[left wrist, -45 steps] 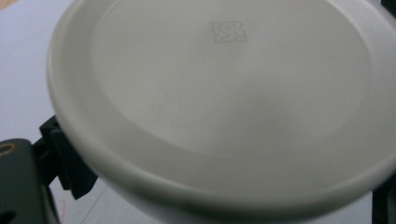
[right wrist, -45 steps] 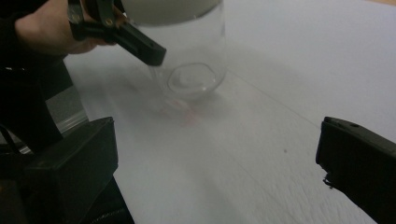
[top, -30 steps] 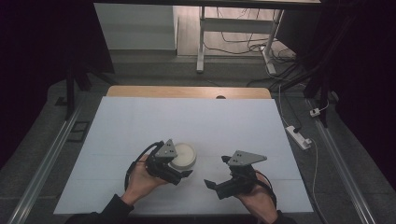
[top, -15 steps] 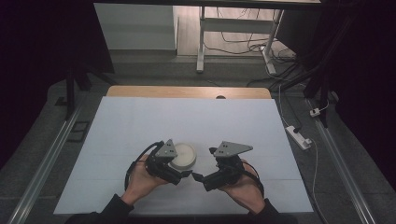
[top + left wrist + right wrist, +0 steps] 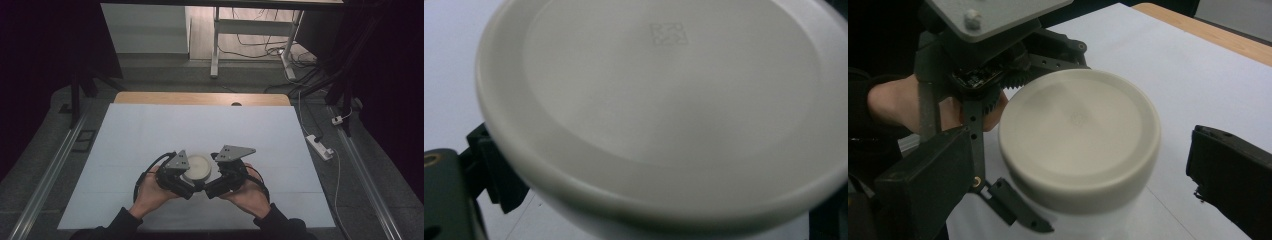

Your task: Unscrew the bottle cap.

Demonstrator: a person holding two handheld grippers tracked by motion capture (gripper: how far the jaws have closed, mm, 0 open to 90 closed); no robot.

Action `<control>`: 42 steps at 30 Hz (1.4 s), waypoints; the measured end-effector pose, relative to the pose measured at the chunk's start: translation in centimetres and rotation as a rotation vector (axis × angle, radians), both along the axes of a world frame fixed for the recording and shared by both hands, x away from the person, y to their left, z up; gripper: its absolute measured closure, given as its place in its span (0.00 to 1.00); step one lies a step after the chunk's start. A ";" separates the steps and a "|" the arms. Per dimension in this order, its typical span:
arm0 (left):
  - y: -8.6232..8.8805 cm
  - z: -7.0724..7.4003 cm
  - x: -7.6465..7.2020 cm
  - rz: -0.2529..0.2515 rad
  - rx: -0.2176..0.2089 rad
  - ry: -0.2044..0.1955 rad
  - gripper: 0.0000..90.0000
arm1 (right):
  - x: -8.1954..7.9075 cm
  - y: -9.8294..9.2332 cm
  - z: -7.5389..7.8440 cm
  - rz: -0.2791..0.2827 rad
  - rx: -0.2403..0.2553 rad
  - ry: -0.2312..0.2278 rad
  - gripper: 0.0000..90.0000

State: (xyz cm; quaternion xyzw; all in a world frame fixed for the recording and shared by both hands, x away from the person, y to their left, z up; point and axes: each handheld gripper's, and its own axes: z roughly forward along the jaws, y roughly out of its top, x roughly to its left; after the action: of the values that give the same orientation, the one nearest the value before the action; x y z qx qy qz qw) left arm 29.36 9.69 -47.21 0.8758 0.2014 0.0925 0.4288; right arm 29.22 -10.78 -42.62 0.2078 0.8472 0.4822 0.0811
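A jar (image 5: pixel 198 167) stands on the table (image 5: pixel 150 135), near the front edge and about midway across. The left gripper (image 5: pixel 176 172) sits just left of the jar, the right gripper (image 5: pixel 225 172) just right of it, so the jar is between the 2. A power strip (image 5: pixel 318 146) lies on the floor, right of the table.
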 end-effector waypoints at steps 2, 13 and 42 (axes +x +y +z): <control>0.0 0.0 0.0 -0.016 -0.002 -0.003 0.08 | 0.3 0.3 -0.2 0.012 -0.008 -0.001 0.00; -0.2 0.0 -0.1 -0.054 0.002 -0.001 0.08 | 1.1 1.1 -1.3 0.070 0.009 0.015 0.07; -0.2 0.1 -0.4 -0.339 -0.006 0.019 0.08 | 2.2 0.0 -1.5 0.486 0.078 0.045 0.04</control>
State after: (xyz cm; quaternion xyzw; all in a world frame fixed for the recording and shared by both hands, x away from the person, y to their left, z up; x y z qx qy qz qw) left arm 28.99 9.49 -47.15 0.8969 0.0551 0.0102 0.4388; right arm 31.44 -10.73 -44.15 0.0114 0.8547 0.5151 -0.0643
